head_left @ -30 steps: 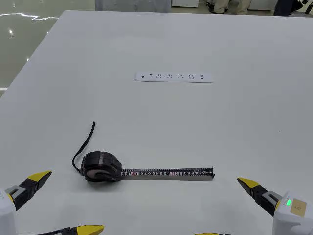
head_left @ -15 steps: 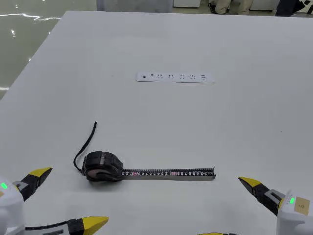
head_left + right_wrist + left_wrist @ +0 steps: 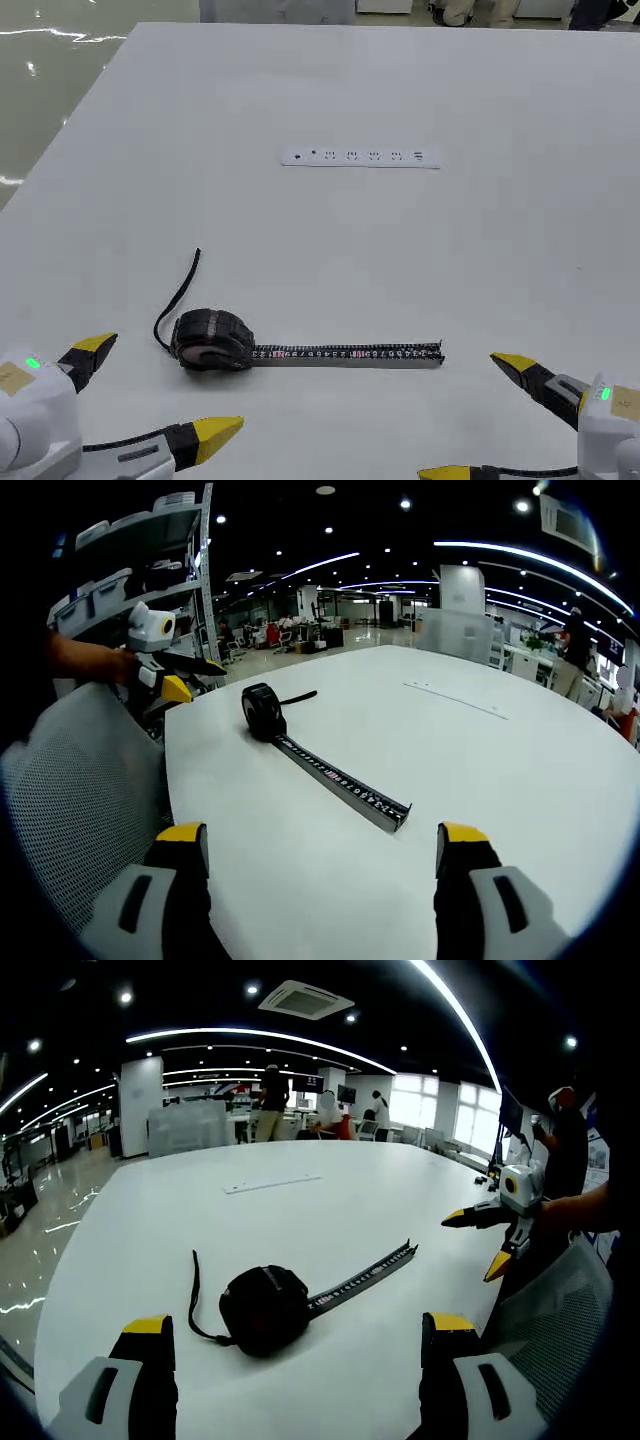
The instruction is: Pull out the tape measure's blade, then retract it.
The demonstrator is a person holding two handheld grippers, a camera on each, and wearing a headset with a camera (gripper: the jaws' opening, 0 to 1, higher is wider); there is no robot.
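Lying on the white table (image 3: 400,250), the tape measure (image 3: 210,341) has its blade (image 3: 345,353) partly drawn out towards the right gripper (image 3: 465,415). Both grippers hover wide open and empty. Suggested method: left gripper (image 3: 170,384) clamps the tape measure; right pinches the blade at its tip, pulling straight.

Held low at 7 o'clock: left gripper (image 3: 165,388), jaws spread wide. At 5 o'clock: right gripper (image 3: 470,416) — jaws likewise apart, gripping nothing.
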